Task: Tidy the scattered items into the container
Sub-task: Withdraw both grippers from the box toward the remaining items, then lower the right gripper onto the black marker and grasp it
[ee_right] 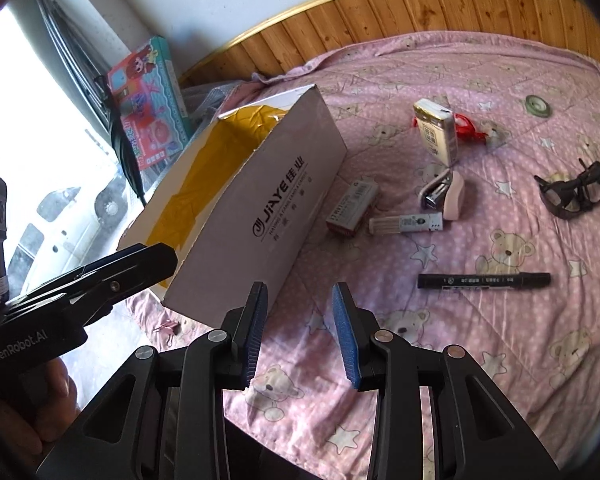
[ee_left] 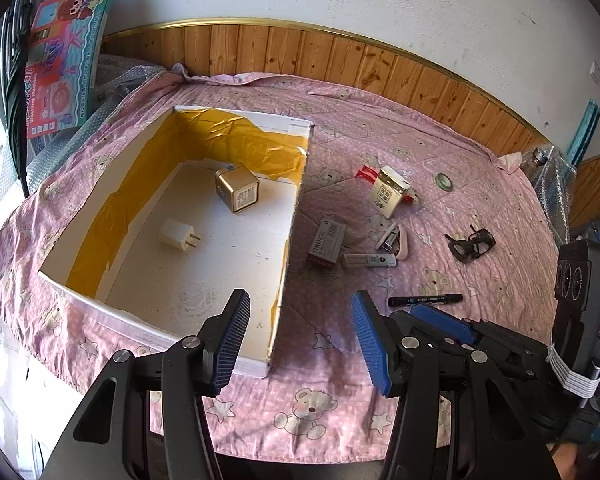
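White box (ee_left: 204, 264) at frame left holds a charger (ee_left: 178, 234) and a tin (ee_left: 237, 190).
Both grippers, left (ee_left: 298, 342) and right (ee_right: 300, 332), gape empty; marker (ee_right: 483, 281) lies lower right.

We see a white plaster wall (ee_left: 380, 4), scuffed and speckled with small marks, above a band of knotty wooden panelling (ee_left: 340, 60) capped with a gold trim strip (ee_right: 300, 12). Below it lies a surface covered by a pink quilted cloth (ee_left: 380, 120) printed with bears and stars, wrinkled along its far edge. To the left, bright daylight comes through a window (ee_right: 24, 128), washing out that side. A colourful toy box (ee_left: 64, 60) leans upright against the wall in that corner.
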`<state>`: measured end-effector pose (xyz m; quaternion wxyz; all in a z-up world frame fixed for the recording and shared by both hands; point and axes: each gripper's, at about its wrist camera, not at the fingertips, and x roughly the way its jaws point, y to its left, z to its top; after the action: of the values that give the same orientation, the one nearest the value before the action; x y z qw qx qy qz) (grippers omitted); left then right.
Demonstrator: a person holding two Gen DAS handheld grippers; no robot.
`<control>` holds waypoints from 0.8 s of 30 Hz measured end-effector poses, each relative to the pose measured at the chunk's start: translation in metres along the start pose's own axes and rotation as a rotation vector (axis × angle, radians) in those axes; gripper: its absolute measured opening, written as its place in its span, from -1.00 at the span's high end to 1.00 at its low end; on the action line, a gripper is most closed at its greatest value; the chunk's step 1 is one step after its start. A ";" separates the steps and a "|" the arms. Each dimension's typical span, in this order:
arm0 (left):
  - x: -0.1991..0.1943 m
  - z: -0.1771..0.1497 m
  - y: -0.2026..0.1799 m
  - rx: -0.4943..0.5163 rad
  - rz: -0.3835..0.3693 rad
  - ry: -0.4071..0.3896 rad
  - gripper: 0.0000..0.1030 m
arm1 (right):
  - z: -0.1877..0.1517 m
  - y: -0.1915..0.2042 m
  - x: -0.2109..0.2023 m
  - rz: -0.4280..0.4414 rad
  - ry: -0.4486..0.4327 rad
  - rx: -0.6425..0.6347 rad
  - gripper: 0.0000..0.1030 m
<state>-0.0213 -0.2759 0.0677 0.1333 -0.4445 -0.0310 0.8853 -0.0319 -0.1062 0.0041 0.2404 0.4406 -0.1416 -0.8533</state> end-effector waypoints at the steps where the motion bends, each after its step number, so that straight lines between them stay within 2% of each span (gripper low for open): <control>1: 0.001 -0.001 -0.005 0.012 -0.008 0.002 -0.06 | -0.001 -0.004 -0.002 -0.006 -0.003 0.010 0.30; 12: 0.023 -0.001 -0.052 0.107 -0.072 0.045 -0.06 | -0.003 -0.042 -0.009 -0.031 -0.018 0.094 0.29; 24: 0.078 0.016 -0.085 0.187 -0.131 0.111 -0.06 | 0.005 -0.086 0.002 -0.074 -0.013 0.177 0.29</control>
<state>-0.0609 -0.1731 0.0317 0.2331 -0.4756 0.0304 0.8477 -0.0615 -0.0342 -0.0336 0.1677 0.4597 -0.2016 -0.8485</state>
